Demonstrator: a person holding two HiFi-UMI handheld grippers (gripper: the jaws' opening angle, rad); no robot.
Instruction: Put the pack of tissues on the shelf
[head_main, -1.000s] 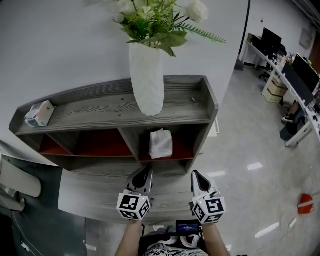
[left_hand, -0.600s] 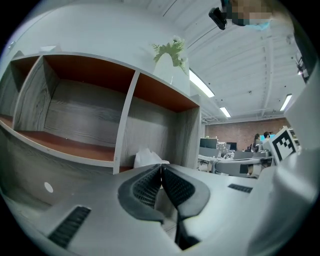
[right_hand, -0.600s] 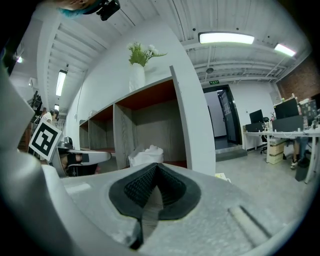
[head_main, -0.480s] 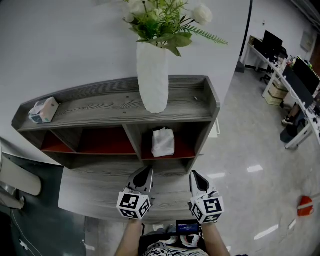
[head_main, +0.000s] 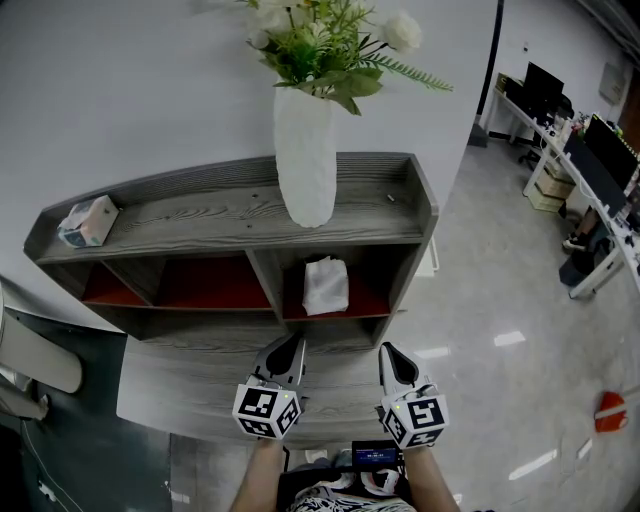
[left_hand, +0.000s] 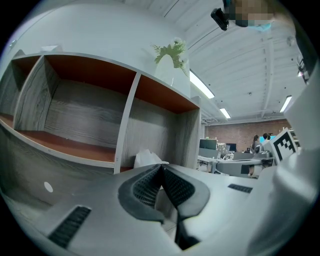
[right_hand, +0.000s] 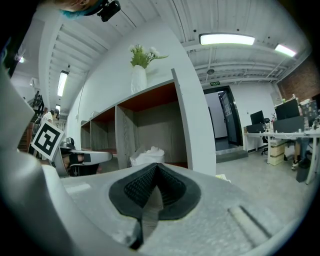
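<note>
**Head view with both gripper views: placement step, judged complete.** The pack of tissues (head_main: 325, 287) stands upright in the right-hand lower compartment of the shelf (head_main: 200, 215), on its red floor and apart from the compartment walls. Seen from the grippers, it lies at about 12 o'clock. A white vase (head_main: 305, 160) of flowers stands on the top board directly above this compartment. A small tissue box (head_main: 85, 222) sits at the top board's far left end, at about 9 o'clock from the vase.

**Grippers.** The left gripper (head_main: 287, 348) has its jaws fully together, pad against pad, with nothing between them. In its own view the pack (left_hand: 147, 158) shows just beyond the closed tips, untouched. The right gripper (head_main: 392, 355) is likewise closed and empty, and its view shows the pack (right_hand: 147, 156) ahead in the compartment, well clear of the tips. Both grippers are held side by side, close to the person, over the grey ledge (head_main: 170, 380) at 6 o'clock from the shelf. Whether they touch the ledge cannot be told.

**Judgement.** With the pack resting unsupported inside the shelf, the task's one step appears done. No further grasp seems called for. At most, the next move would be to keep both grippers clear of the compartment so the pack is not nudged.
</note>
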